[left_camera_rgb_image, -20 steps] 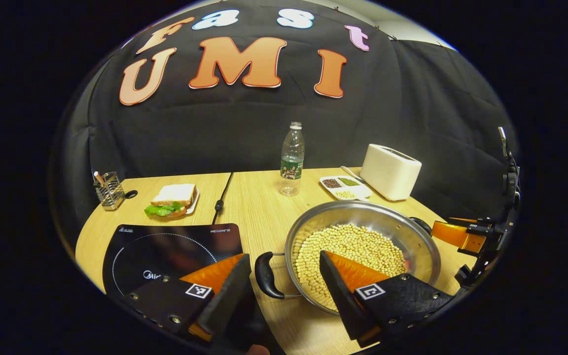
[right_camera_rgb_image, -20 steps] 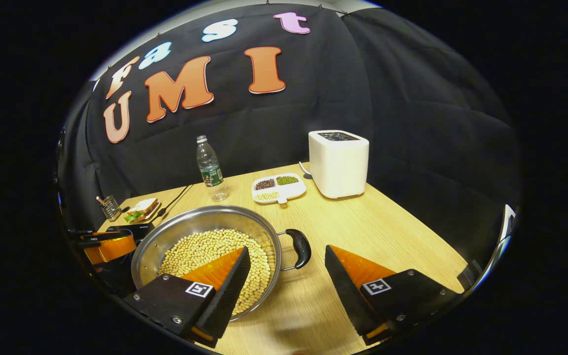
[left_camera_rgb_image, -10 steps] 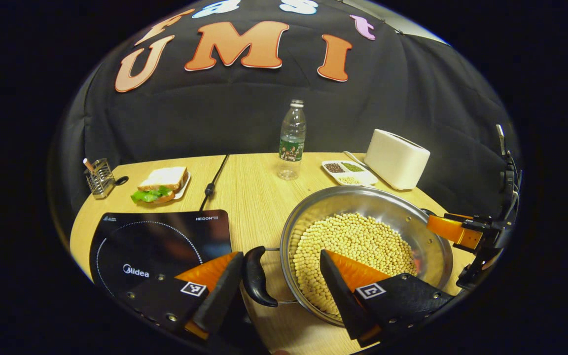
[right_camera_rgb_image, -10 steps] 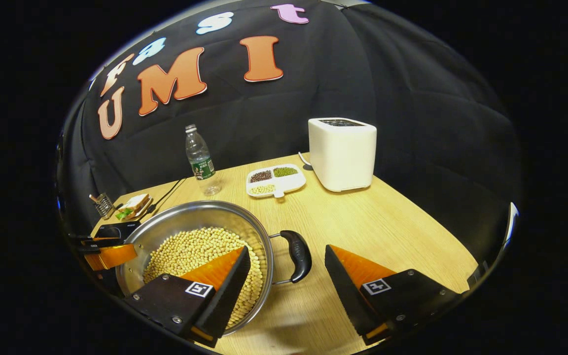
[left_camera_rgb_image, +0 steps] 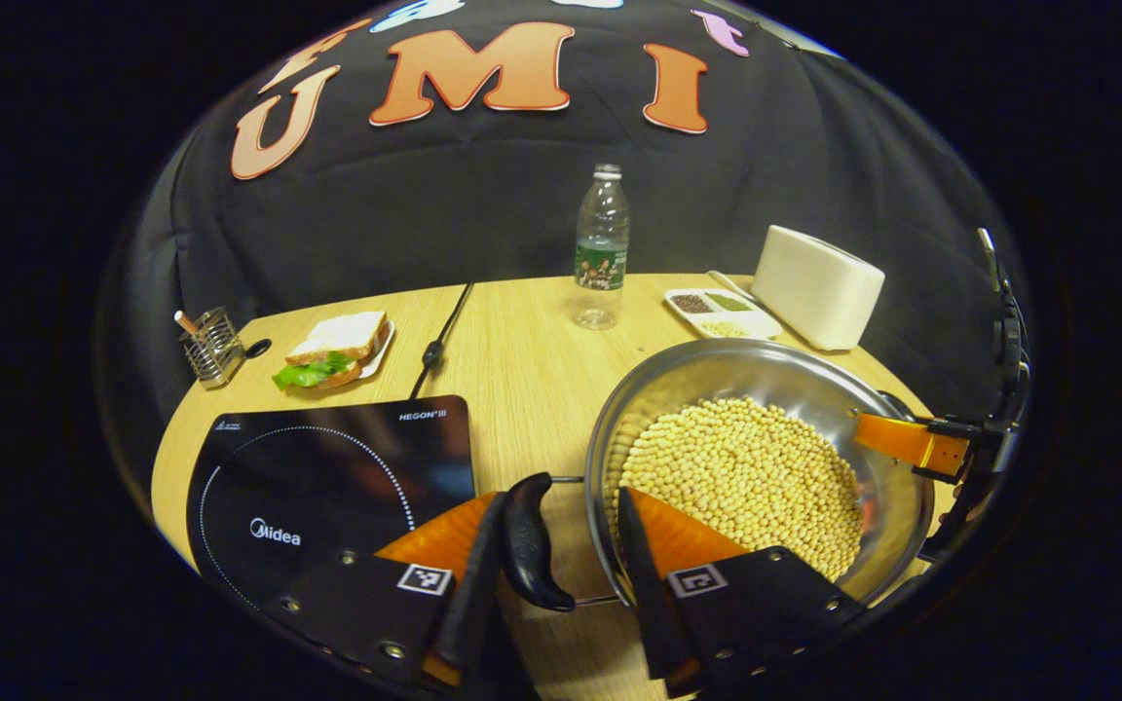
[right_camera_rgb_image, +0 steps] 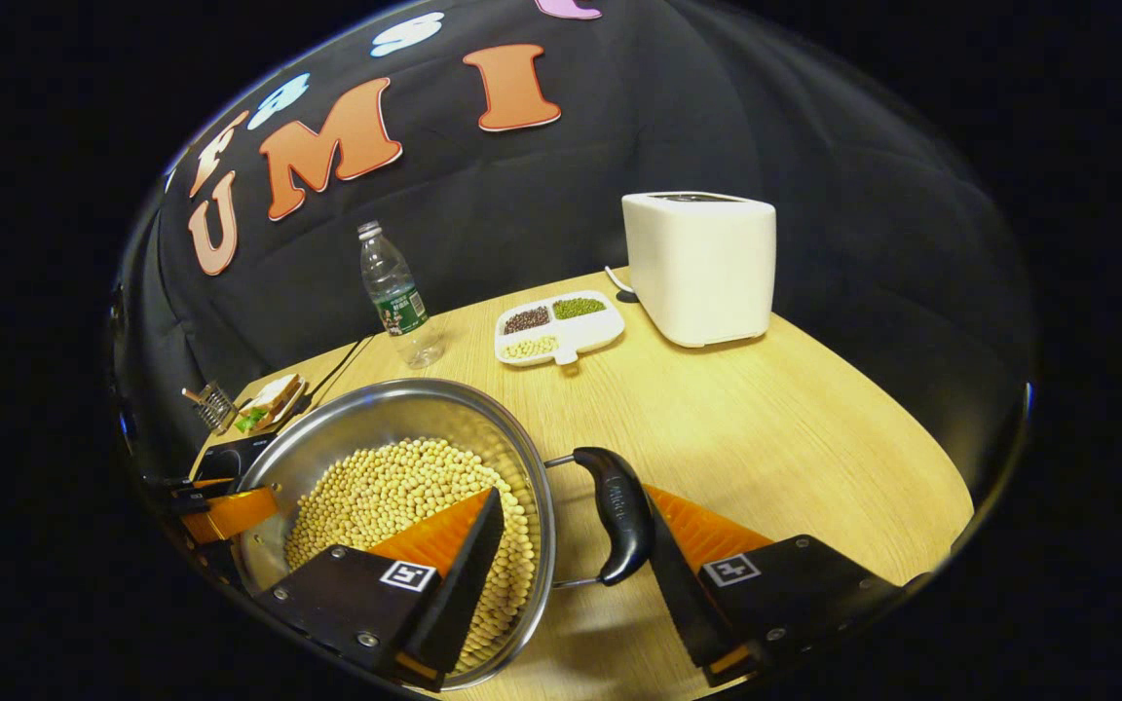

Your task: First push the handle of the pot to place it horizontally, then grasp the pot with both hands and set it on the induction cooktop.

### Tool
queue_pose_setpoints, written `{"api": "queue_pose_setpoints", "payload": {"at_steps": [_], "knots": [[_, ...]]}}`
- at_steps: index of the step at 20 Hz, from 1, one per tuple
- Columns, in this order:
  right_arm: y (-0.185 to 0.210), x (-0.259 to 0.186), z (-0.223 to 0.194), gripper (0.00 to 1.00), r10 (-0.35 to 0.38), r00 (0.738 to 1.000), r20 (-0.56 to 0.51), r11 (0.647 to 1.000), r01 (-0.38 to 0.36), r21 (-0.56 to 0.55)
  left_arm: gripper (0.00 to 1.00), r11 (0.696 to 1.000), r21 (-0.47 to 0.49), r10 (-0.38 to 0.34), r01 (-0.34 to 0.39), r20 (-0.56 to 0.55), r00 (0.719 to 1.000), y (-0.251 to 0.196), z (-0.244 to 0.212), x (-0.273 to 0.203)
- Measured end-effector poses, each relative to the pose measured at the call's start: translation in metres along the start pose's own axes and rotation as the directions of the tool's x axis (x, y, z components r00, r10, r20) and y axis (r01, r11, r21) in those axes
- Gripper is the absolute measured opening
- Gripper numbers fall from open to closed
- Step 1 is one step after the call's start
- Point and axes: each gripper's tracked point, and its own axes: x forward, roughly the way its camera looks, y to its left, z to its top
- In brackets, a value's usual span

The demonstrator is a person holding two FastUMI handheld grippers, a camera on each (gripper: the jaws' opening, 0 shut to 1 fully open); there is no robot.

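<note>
A steel pot [left_camera_rgb_image: 717, 355] of soybeans stands on the wooden table, right of the black induction cooktop [left_camera_rgb_image: 327, 467]. In the left gripper view my left gripper [left_camera_rgb_image: 559, 501] straddles the pot's near black handle [left_camera_rgb_image: 527, 540], one finger against the handle's outer side and the other against the inside of the pot wall. In the right gripper view my right gripper [right_camera_rgb_image: 571, 497] stands open across the pot [right_camera_rgb_image: 395, 394]. One finger hangs over the beans, and the opposite handle [right_camera_rgb_image: 622, 511] touches the other finger. Each gripper also appears at the far rim in the other's view.
At the back of the table stand a water bottle [left_camera_rgb_image: 602, 248], a white toaster [left_camera_rgb_image: 819, 287] and a divided dish of beans [left_camera_rgb_image: 717, 312]. A sandwich on a plate [left_camera_rgb_image: 332, 350] and a wire holder [left_camera_rgb_image: 210, 346] lie behind the cooktop, whose cable [left_camera_rgb_image: 439, 341] runs backward.
Both grippers moved forward and down over the pot's two handles. The left gripper's fingers narrowed onto handle and wall. The right gripper's gap stayed wide.
</note>
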Motion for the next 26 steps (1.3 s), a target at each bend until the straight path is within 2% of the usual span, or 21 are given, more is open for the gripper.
{"api": "queue_pose_setpoints", "payload": {"at_steps": [2, 3, 4, 7, 11, 15, 20, 26], "knots": [[-0.004, 0.001, 0.002, 0.72, -0.002, 1.000, -0.009, 1.000, 0.002, -0.010, 0.63, 1.000, -0.013, -0.006, 0.006, -0.009, 1.000, -0.001, -0.001, 0.001], [-0.003, 0.002, 0.003, 0.65, 0.014, 1.000, -0.019, 1.000, -0.014, -0.015, 0.58, 1.000, -0.006, -0.005, 0.005, -0.033, 0.999, 0.000, -0.003, 0.001], [-0.002, 0.002, 0.000, 0.63, 0.028, 0.999, -0.024, 0.999, -0.029, -0.023, 0.58, 1.000, -0.011, 0.000, -0.001, -0.040, 0.999, -0.001, -0.002, 0.001], [-0.012, -0.002, 0.002, 0.54, 0.034, 0.999, -0.015, 0.999, -0.035, -0.019, 0.44, 0.999, -0.024, -0.025, 0.024, -0.034, 0.999, -0.011, 0.001, 0.003], [-0.025, -0.007, 0.001, 0.43, 0.035, 0.999, -0.015, 0.999, -0.035, 0.023, 0.39, 0.999, -0.032, -0.027, 0.026, -0.025, 0.999, -0.031, 0.000, -0.003], [-0.037, -0.019, 0.001, 0.41, 0.027, 0.999, -0.019, 0.998, -0.026, 0.057, 0.36, 0.998, -0.044, -0.048, 0.046, -0.025, 0.999, -0.044, 0.002, -0.012], [-0.033, -0.037, 0.012, 0.41, 0.037, 0.999, 0.015, 0.995, -0.038, 0.090, 0.36, 0.998, -0.032, -0.046, 0.046, 0.018, 0.999, -0.042, 0.020, -0.031], [0.000, -0.054, 0.029, 0.41, 0.068, 0.997, 0.042, 0.994, -0.071, 0.083, 0.36, 0.999, -0.031, -0.019, 0.020, 0.041, 0.999, -0.012, 0.039, -0.061]]}}
